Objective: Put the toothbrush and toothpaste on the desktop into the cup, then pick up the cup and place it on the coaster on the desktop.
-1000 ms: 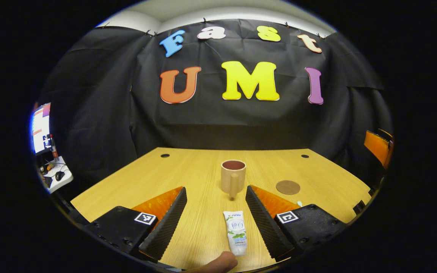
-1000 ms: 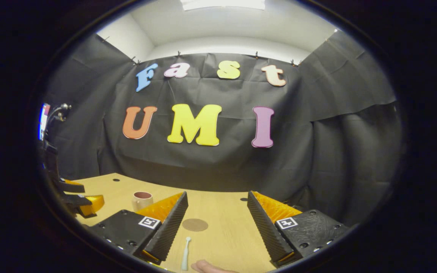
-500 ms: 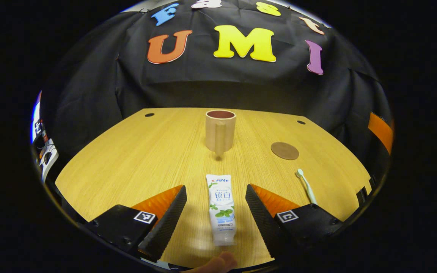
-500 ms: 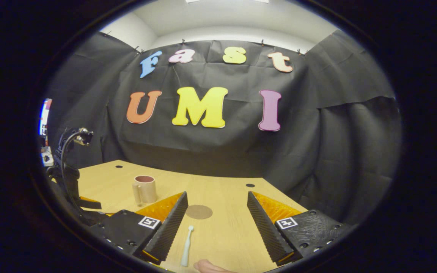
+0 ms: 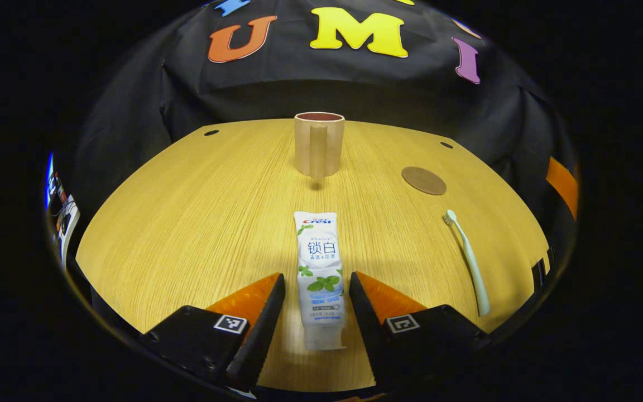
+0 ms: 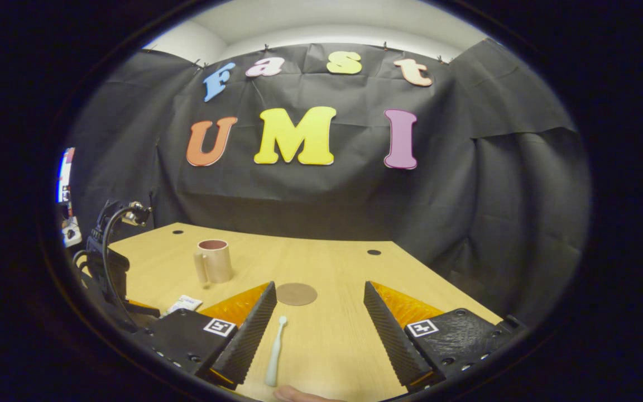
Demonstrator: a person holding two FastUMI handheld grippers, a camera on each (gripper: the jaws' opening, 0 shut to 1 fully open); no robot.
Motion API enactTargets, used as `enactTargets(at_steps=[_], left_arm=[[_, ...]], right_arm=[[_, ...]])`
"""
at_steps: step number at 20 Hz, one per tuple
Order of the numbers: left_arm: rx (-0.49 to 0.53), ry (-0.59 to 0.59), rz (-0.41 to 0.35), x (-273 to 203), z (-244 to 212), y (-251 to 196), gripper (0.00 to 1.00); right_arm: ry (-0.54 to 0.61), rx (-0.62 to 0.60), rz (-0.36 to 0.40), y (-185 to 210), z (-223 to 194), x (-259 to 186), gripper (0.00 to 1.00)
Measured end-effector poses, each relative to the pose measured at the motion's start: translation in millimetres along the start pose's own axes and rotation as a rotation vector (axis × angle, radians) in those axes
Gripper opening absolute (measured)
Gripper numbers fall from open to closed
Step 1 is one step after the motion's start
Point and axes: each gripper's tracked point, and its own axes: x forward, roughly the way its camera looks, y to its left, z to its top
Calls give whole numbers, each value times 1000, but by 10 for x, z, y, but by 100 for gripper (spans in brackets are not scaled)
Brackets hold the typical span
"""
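Toothpaste (image 5: 320, 276) lay flat on the tabletop (image 5: 198, 223) between our left gripper (image 5: 315, 298) jaws, spread narrowly, unclosed; we judged squeezing mid-tube, square-on, best. Right gripper (image 6: 318, 329) jaws stood wide.

Left gripper (image 5: 313, 329) pitched down toward the desktop, jaws parted, one finger each side of the toothpaste (image 5: 319, 273) lying between them; narrow gap on both sides, neither finger touching the tube. Right gripper (image 6: 317, 335) held more level, jaws wide apart, nothing gripped; the toothbrush (image 6: 274, 353) lies just inside its left finger. In the right gripper view the left gripper's body sits far off to the left.
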Motion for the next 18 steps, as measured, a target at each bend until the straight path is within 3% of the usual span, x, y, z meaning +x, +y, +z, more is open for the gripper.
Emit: enactTargets(at_steps=[2, 3, 5, 6, 9, 10, 11, 12, 18], left_arm=[[9, 6, 8, -11, -7, 19, 63], [14, 10, 13, -16, -13, 38, 67], [8, 10, 2, -31, -25, 41, 51], [6, 10, 1, -16, -16, 41, 49], [-14, -18, -4, -49, -10, 49, 46], [-9, -46, -15, -71, 29, 19, 44], [-1, -72, -12, -98, 71, 15, 48], [11, -103, -9, -133, 126, 17, 43], [34, -308, 42, -394, 547, 109, 43]], right_arm=[[2, 6, 4, 7, -12, -1, 95], [2, 6, 3, 5, -8, -1, 95], [6, 2, 8, 33, -34, -3, 95], [9, 1, 12, 42, -43, -8, 96], [23, -2, 20, 78, -85, 7, 95], [29, -4, 21, 95, -106, 23, 95], [37, -5, 24, 110, -149, 34, 96], [49, -6, 27, 124, -181, 49, 95], [187, 8, 76, 352, -632, 210, 95]])
